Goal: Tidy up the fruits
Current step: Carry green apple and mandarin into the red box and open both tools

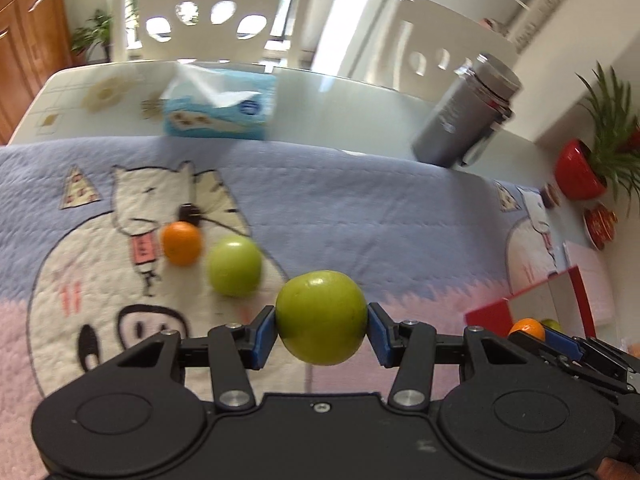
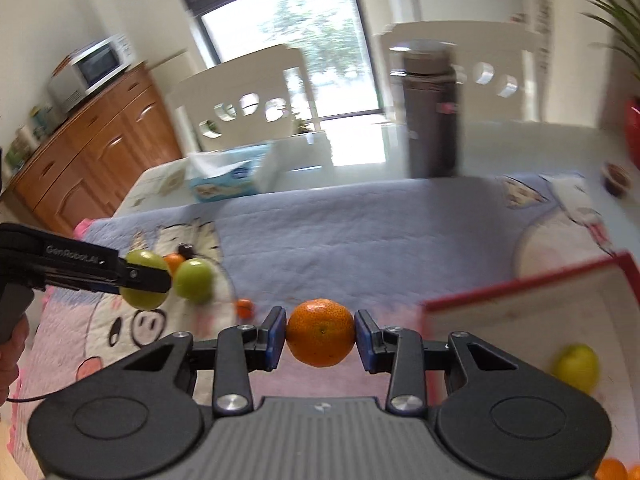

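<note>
My left gripper [image 1: 321,330] is shut on a green apple [image 1: 321,317], held above the blanket. Another green apple [image 1: 235,266] and an orange [image 1: 182,243] lie on the blanket beyond it. My right gripper [image 2: 320,338] is shut on an orange [image 2: 320,332]. At the right of that view stands a red-rimmed box [image 2: 520,286] with a green apple [image 2: 577,368] inside it. The left gripper [image 2: 138,280] shows at the left there with its apple [image 2: 142,298], beside the lying apple [image 2: 195,281]. A small orange [image 2: 244,307] rests on the blanket. In the left wrist view the right gripper's orange [image 1: 528,329] is by the box [image 1: 532,292].
A blue tissue box [image 1: 220,110] and a grey flask [image 1: 466,116] stand on the glass table [image 1: 340,112] past the blanket [image 1: 360,216]. A red plant pot [image 1: 578,172] and small dishes sit at the right. White chairs stand behind the table. More oranges [image 2: 614,470] lie at the lower right.
</note>
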Demonstrator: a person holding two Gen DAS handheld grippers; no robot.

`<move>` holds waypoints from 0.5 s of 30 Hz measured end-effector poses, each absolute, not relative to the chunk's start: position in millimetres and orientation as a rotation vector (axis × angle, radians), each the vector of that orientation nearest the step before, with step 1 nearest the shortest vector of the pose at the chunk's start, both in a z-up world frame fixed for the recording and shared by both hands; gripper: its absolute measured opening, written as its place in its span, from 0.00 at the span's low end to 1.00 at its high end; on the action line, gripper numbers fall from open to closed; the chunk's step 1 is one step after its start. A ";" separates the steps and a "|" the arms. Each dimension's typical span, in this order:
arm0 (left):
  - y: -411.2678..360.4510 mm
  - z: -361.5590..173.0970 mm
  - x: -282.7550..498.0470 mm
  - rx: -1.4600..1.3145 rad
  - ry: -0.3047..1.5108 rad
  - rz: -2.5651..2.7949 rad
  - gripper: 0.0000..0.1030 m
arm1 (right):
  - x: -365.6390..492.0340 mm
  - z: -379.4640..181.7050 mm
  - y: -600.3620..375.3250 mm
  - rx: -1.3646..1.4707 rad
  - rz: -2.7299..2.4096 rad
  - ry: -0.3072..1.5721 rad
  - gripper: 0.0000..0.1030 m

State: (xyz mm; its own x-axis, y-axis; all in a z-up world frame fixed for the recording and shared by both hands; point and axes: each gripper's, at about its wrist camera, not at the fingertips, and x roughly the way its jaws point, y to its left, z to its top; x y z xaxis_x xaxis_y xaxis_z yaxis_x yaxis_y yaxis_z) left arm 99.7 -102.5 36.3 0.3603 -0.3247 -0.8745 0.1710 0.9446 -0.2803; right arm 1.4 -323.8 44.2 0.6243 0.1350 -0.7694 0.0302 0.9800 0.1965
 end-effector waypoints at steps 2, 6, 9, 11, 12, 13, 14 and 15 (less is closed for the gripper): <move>-118.1 36.9 98.9 -0.134 1.162 -0.347 0.55 | -8.0 44.2 -341.5 0.221 0.023 0.888 0.38; -148.9 38.1 99.6 -0.122 1.168 -0.405 0.55 | -28.0 45.2 -378.6 0.261 -0.065 0.871 0.38; -174.2 42.0 97.7 -0.107 1.167 -0.452 0.55 | -44.1 45.4 -408.0 0.292 -0.132 0.861 0.38; -192.8 44.3 95.7 -0.091 1.163 -0.488 0.55 | -53.9 44.6 -425.3 0.310 -0.170 0.856 0.38; -202.4 44.6 95.0 -0.086 1.167 -0.506 0.55 | -59.1 44.1 -433.8 0.320 -0.190 0.854 0.38; -211.6 44.7 94.5 -0.081 1.171 -0.525 0.55 | -64.3 43.6 -442.4 0.332 -0.209 0.850 0.38; -222.3 45.1 92.9 -0.072 1.173 -0.546 0.55 | -69.5 42.5 -451.2 0.346 -0.229 0.847 0.38; -231.2 44.8 92.3 -0.061 1.175 -0.561 0.55 | -74.5 41.6 -459.4 0.359 -0.246 0.845 0.38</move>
State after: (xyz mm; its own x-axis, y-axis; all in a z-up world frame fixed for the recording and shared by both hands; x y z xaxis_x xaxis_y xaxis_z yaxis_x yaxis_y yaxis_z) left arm 92.3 -231.2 44.8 0.2658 -0.4463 -0.8545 0.3844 0.8619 -0.3306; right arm -74.5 -459.4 41.6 0.6408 -0.0700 -0.7645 0.3512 0.9123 0.2108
